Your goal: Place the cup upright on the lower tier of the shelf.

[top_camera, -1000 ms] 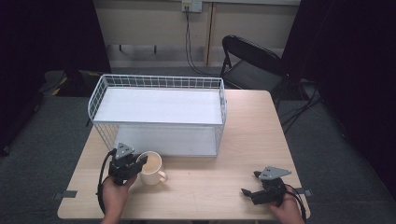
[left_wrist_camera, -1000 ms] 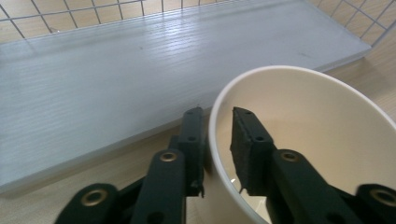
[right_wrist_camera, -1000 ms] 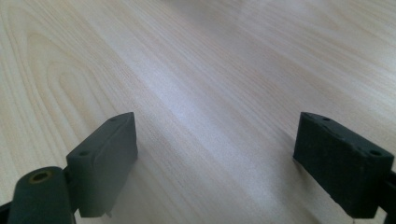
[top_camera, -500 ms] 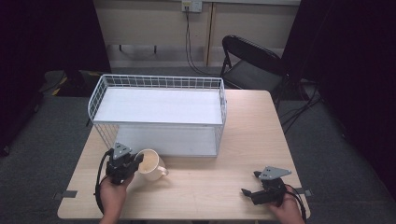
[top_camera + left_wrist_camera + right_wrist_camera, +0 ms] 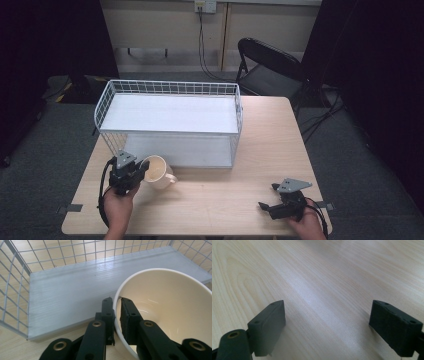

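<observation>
Cream mug [image 5: 157,171] sits tilted on the wooden table [image 5: 225,200], just in front of the wire rack [image 5: 170,125], mouth toward the left gripper [image 5: 117,302], handle pointing away to the right. That gripper's jaws pinch the rim wall, one inside, one outside. Right gripper [image 5: 327,325] rests well apart, jaws wide, nothing between.
</observation>
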`<act>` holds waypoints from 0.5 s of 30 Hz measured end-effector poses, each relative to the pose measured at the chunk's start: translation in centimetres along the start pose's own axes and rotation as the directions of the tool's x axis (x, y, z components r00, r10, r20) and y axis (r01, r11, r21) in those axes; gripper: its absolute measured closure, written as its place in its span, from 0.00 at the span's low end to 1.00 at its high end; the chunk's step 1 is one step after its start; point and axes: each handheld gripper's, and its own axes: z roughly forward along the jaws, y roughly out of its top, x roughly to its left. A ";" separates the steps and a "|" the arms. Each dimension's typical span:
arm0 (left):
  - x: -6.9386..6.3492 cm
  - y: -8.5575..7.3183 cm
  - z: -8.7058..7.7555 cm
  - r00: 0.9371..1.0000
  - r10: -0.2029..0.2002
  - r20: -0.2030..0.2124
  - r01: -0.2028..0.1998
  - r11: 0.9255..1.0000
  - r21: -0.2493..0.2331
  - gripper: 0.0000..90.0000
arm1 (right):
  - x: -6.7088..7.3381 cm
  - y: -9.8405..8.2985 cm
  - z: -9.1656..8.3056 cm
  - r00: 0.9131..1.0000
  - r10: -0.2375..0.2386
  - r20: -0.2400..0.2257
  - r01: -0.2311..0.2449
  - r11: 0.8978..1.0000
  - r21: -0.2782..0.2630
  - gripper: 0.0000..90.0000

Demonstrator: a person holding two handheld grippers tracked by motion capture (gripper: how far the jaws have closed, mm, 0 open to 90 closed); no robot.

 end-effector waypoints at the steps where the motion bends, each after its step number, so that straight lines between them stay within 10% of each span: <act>1: 0.0 0.0 0.0 1.000 0.000 0.000 0.000 1.000 0.000 0.91 | 0.0 0.0 0.0 1.000 0.000 0.000 0.000 1.000 0.000 0.14; 15: -0.3 1.1 0.8 1.000 -0.010 -0.027 0.010 1.000 -0.010 0.91 | 0.0 0.0 0.0 1.000 0.000 0.000 0.000 1.000 0.000 0.14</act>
